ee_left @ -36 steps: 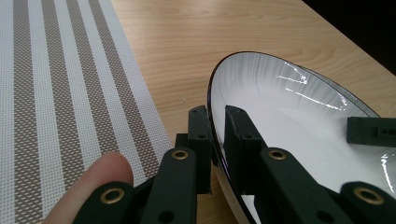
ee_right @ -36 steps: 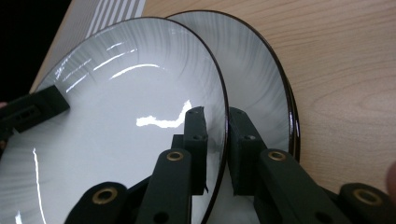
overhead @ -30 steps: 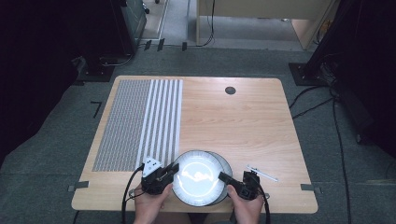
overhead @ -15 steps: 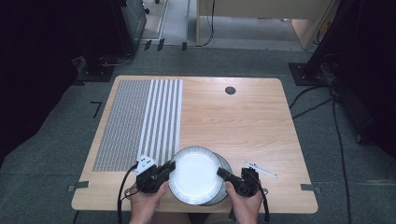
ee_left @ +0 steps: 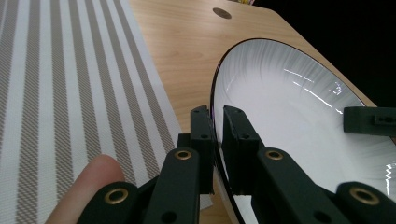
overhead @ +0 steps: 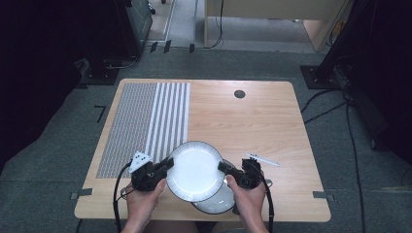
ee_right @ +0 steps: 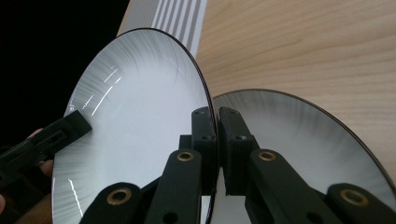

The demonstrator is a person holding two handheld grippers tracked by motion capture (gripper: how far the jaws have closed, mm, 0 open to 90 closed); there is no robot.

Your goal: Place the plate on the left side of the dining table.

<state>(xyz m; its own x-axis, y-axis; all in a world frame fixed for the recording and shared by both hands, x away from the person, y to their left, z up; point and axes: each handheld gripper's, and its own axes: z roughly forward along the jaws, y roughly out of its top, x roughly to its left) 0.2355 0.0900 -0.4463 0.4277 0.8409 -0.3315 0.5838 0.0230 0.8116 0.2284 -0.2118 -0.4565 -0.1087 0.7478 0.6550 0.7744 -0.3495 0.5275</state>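
Upper plate [overhead: 194,171] clamped by left gripper [overhead: 165,167], right gripper [overhead: 227,170].

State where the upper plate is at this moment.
In the high view the upper plate is near the table's front edge, clamped between the left gripper and right gripper, above a second plate.

The high view looks forward and down from above the near edge of the surface [overhead: 252,116], taking in all four corners. Each gripper view sits close behind its own fingers, low over the near edge. All three share the raised plate [overhead: 194,170] [ee_left: 289,121] [ee_right: 135,126].
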